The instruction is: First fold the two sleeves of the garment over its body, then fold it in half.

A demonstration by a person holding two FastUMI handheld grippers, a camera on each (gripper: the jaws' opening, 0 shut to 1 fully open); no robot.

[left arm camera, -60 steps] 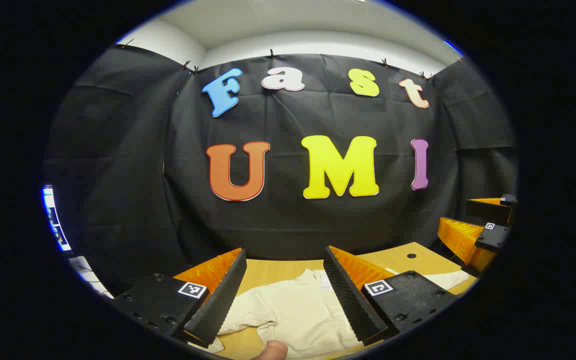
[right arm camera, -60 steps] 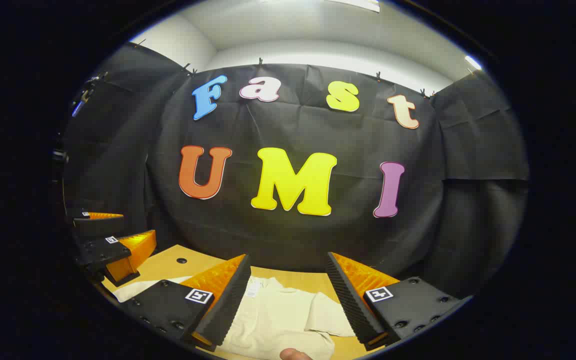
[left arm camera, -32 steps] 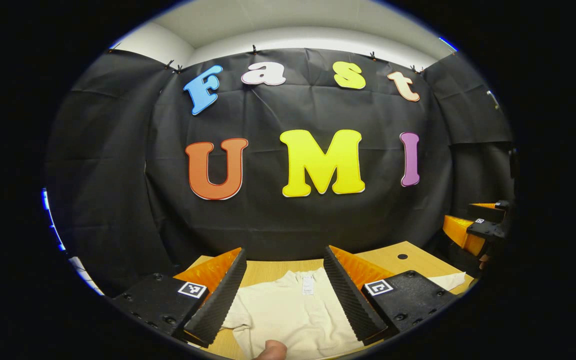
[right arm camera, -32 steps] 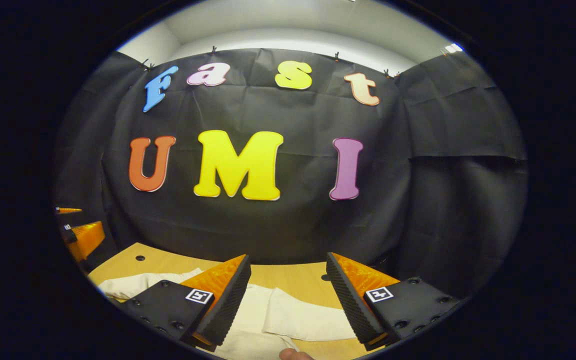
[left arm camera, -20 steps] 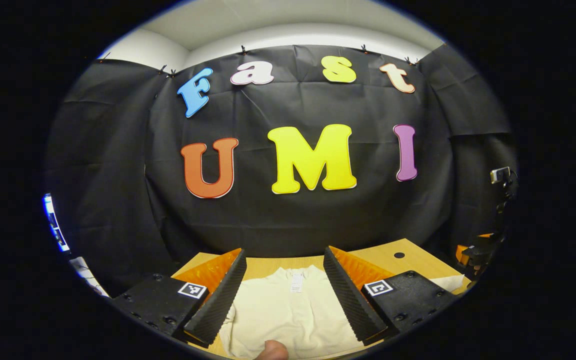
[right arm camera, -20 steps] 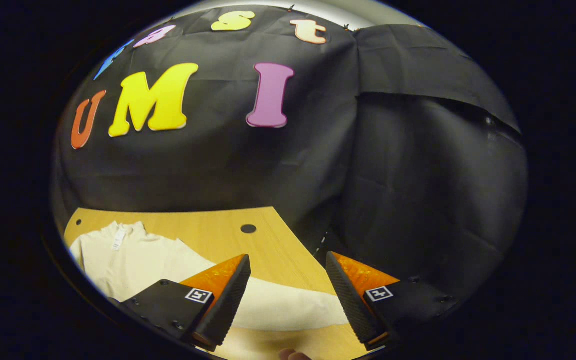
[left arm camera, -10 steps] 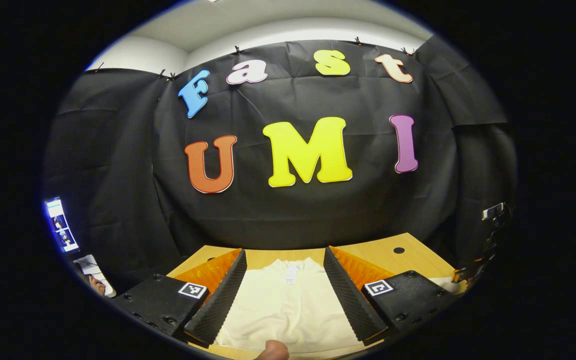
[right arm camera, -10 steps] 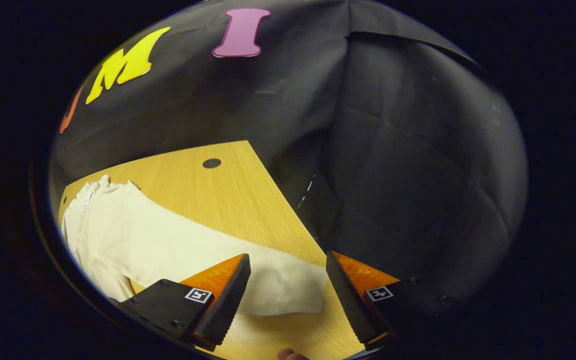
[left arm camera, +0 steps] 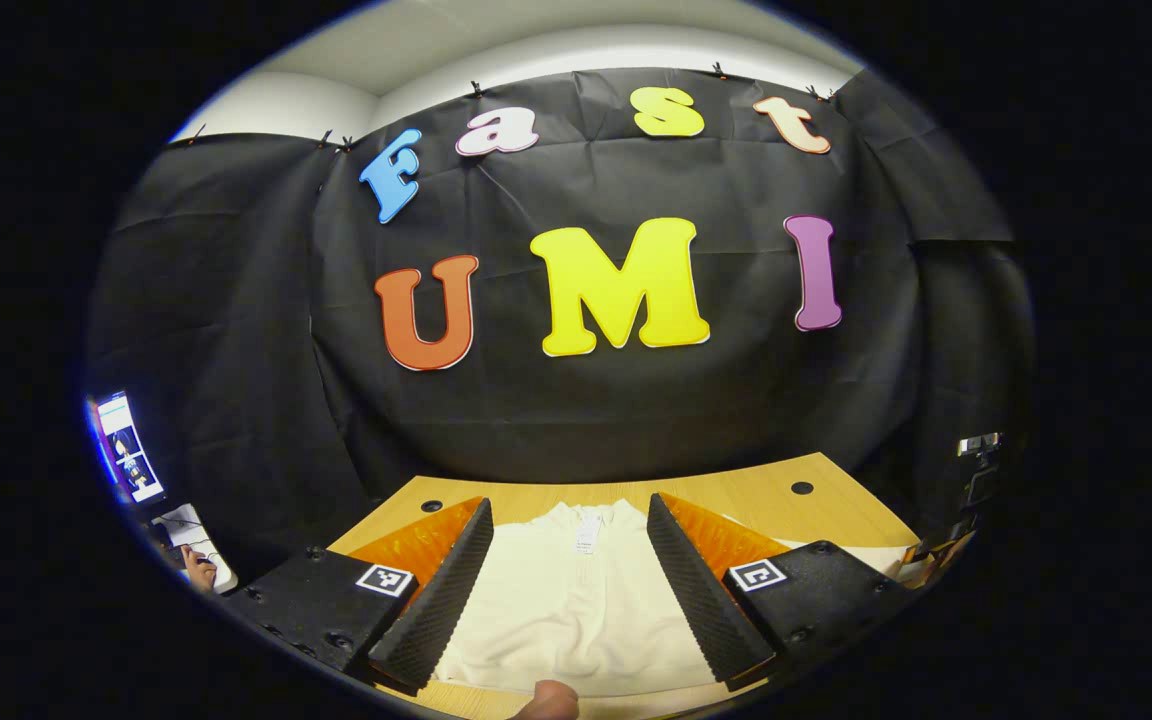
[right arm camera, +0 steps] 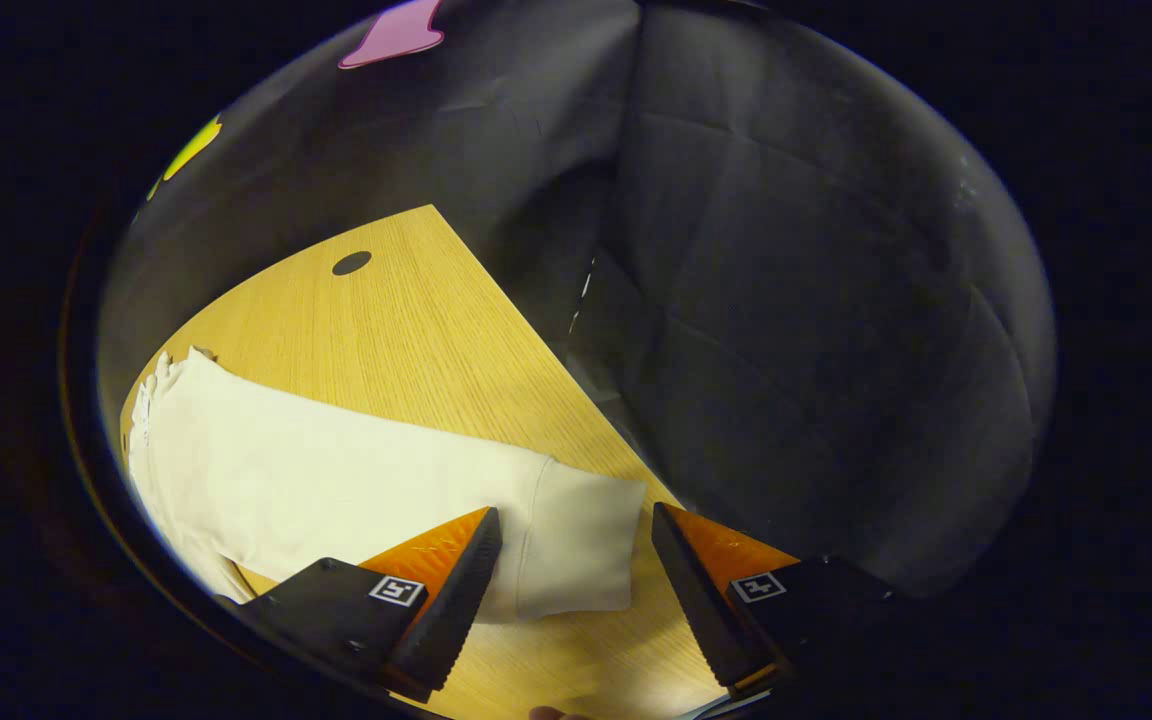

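Both tools gape, empty; garment (left arm camera: 576, 600) collar faces wall; sleeve (right arm camera: 376, 500) stretches twd right tool (right arm camera: 576, 600).

Right gripper (right arm camera: 576, 590) is hovering with fingers spread apart above the cuff (right arm camera: 581, 545) of a cream sleeve (right arm camera: 356, 490); the sleeve is lying flat across the wooden table (right arm camera: 416, 310), extending toward the garment's collar (right arm camera: 151, 395).

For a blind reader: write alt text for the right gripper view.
The right gripper hangs open over the cuff of a cream garment's sleeve, which lies stretched flat across a wooden table. Black cloth walls the booth behind.
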